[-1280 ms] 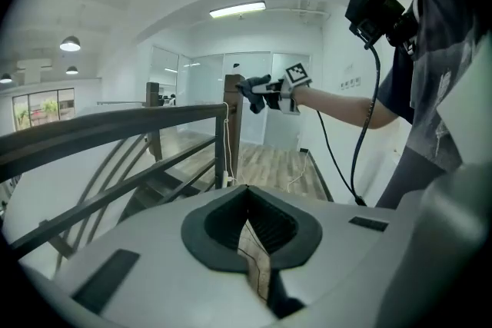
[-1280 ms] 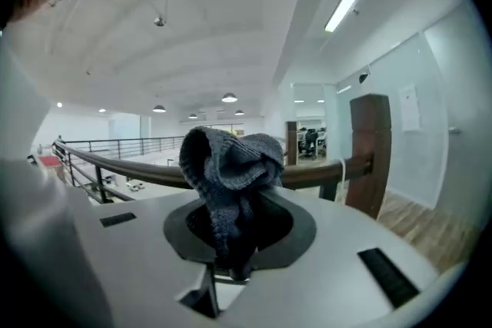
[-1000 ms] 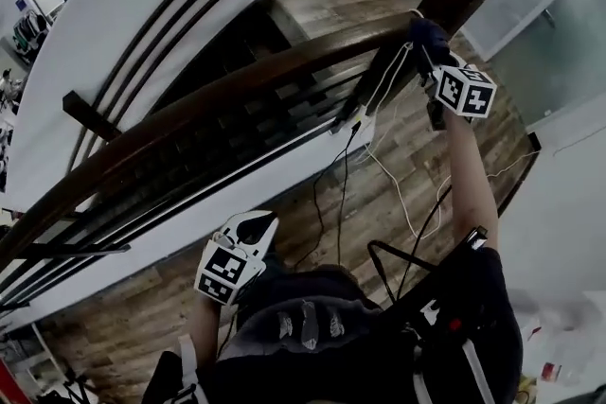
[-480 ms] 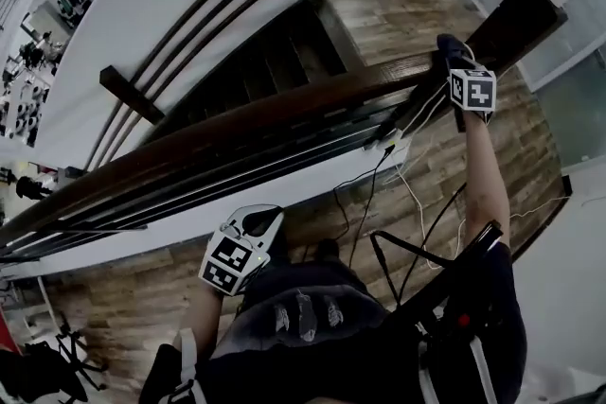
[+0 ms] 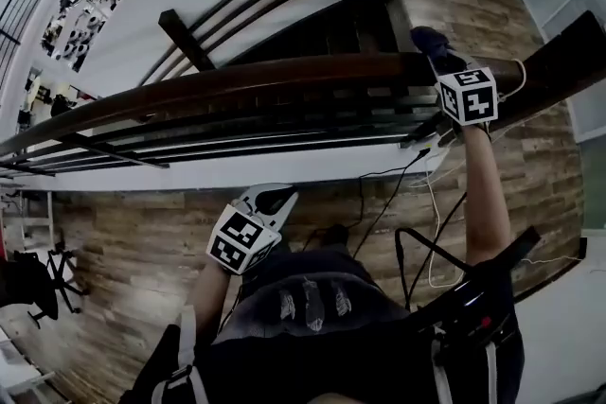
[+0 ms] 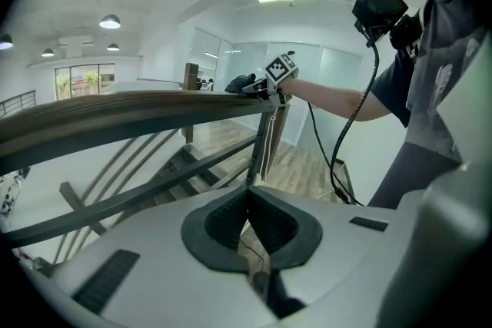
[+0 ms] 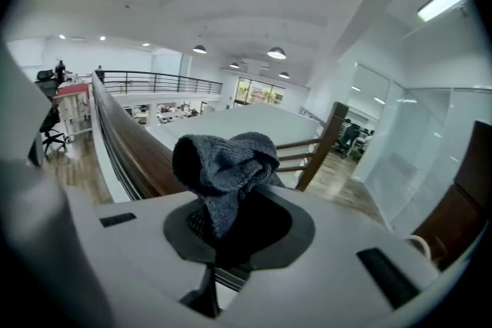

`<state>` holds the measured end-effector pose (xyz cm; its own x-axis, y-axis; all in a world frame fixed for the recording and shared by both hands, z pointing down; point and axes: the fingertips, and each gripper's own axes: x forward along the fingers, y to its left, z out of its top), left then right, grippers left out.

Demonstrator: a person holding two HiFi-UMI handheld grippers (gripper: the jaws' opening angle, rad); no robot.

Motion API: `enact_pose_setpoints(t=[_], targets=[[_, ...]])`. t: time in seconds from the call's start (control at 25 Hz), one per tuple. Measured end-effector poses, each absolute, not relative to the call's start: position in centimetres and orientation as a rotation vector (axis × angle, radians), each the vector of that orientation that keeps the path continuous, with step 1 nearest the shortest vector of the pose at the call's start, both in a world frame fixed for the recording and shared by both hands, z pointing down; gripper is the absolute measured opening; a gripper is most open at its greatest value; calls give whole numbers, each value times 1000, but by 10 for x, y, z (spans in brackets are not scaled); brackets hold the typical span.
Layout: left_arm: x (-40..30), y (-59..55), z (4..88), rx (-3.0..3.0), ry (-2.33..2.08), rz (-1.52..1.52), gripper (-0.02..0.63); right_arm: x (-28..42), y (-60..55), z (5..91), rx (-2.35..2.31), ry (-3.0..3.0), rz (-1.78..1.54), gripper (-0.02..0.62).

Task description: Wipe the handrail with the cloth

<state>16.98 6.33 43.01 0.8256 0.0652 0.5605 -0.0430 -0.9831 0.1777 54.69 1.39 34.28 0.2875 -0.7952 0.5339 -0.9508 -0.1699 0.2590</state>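
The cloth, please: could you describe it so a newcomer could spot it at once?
Follow the long dark wooden handrail rightward to the right gripper. The cloth is the bunched dark grey knit clamped in its jaws, soft and woolly against hard rail and white plastic.

wood floor (image 5: 123, 241) | black cables (image 5: 360, 202) | staircase (image 5: 322, 33) | office chair (image 5: 26, 284)

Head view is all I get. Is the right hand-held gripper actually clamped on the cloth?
Observer: Yes. The right gripper view shows the right hand-held gripper shut on a bunched dark grey knit cloth.
Operator: Is it on the handrail?
Observer: Side-on, in the left gripper view, the cloth sits on top of the handrail.
Operator: And the left one?
Observer: The left hand-held gripper has its jaws together, nothing between them.
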Motion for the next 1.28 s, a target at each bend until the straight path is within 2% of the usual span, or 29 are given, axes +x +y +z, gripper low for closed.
enact_pose_setpoints(t=[0.2, 0.44, 0.72, 0.96, 1.28], targets=[[106, 14, 428, 2855, -179, 823, 8, 441, -52, 346, 1834, -1630, 281, 46], [-10, -60, 434, 2857, -278, 739, 8, 293, -138, 350, 1728, -1690, 240, 46], [-134, -127, 456, 2783, -310, 835, 8, 113, -262, 353, 1540, -1814, 195, 46], [-191, -168, 448, 2728, -513, 758, 8, -32, -350, 348, 1297, -1922, 53, 44], [-218, -185, 440, 2648, -716, 777, 8, -188, -424, 341, 925, -2086, -118, 44]])
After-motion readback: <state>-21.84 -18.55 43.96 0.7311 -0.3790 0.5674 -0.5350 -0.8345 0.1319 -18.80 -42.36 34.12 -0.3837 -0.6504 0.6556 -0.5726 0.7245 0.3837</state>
